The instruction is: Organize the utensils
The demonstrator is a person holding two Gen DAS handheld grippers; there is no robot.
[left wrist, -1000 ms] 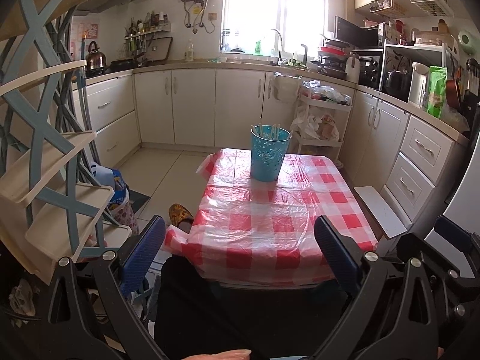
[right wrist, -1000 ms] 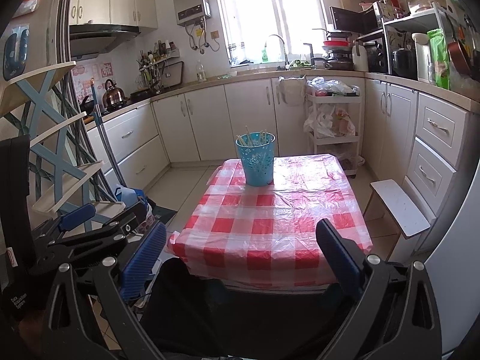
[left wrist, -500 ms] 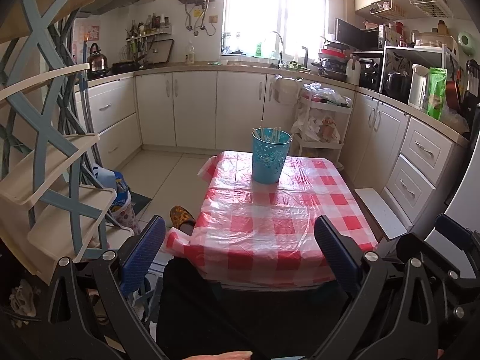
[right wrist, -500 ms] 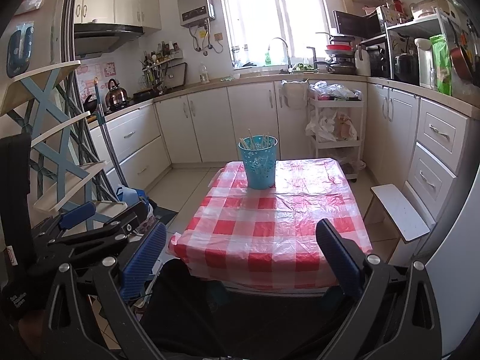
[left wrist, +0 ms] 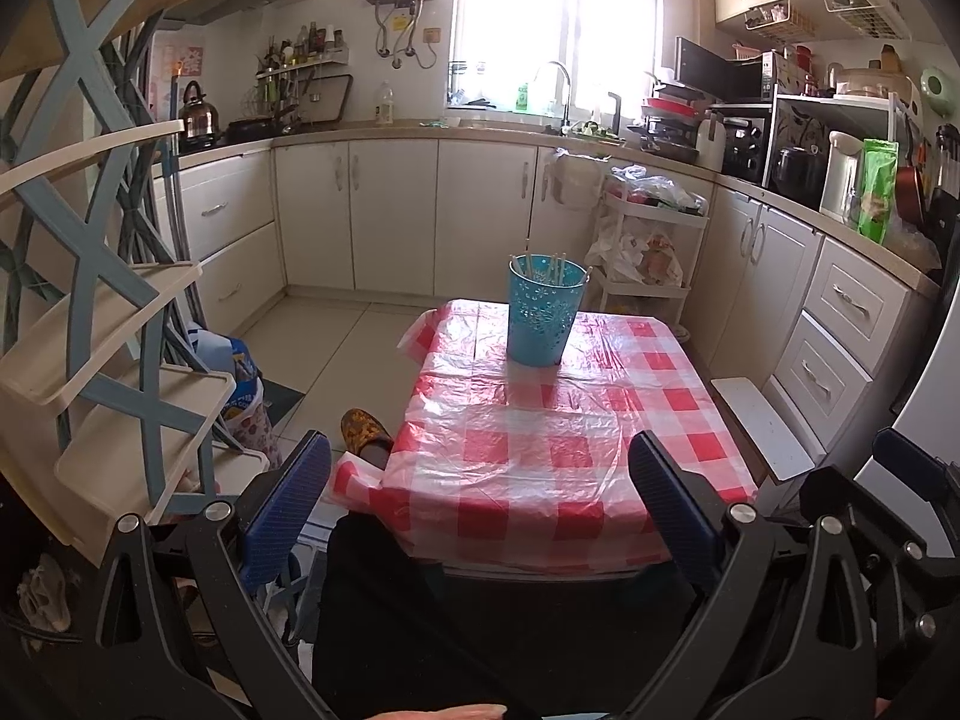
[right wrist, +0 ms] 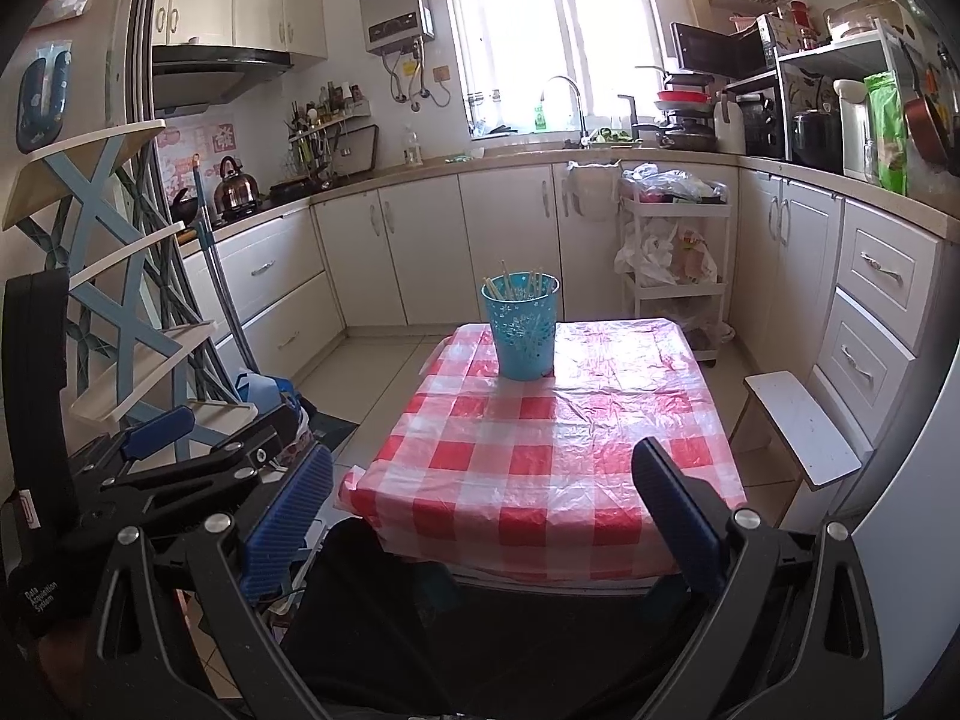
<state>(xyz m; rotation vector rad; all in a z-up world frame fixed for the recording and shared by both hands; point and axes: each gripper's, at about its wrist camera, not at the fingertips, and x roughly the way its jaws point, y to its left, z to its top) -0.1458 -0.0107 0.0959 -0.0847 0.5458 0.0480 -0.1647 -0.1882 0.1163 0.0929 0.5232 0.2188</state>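
Your left gripper (left wrist: pixel 480 516) and right gripper (right wrist: pixel 480 516) both hang short of the near edge of the surface (left wrist: pixel 564 444), fingers spread wide with nothing between them. Between each gripper and that near edge lies only your dark-clothed lap. To the left of your left gripper stands a blue-and-cream folding shelf rack (left wrist: pixel 114 324), close beside its left finger (left wrist: pixel 288 510). To the right of your right gripper a white stool (right wrist: pixel 801 426) sits just off the surface's right edge, in front of the drawer cabinets (right wrist: pixel 882 312).

The surface wears a red-and-white checked plastic cloth, wrinkled and glossy, bare across its near and middle parts. Pale floor tiles (left wrist: pixel 312 348) run ahead and to the left, toward the cabinets under the window.

The blue perforated cup (left wrist: pixel 545 312) stands upright near the far edge, straight ahead of both grippers and well apart from them. Pale chopsticks (right wrist: pixel 519 285) lean inside it, tips above the rim.
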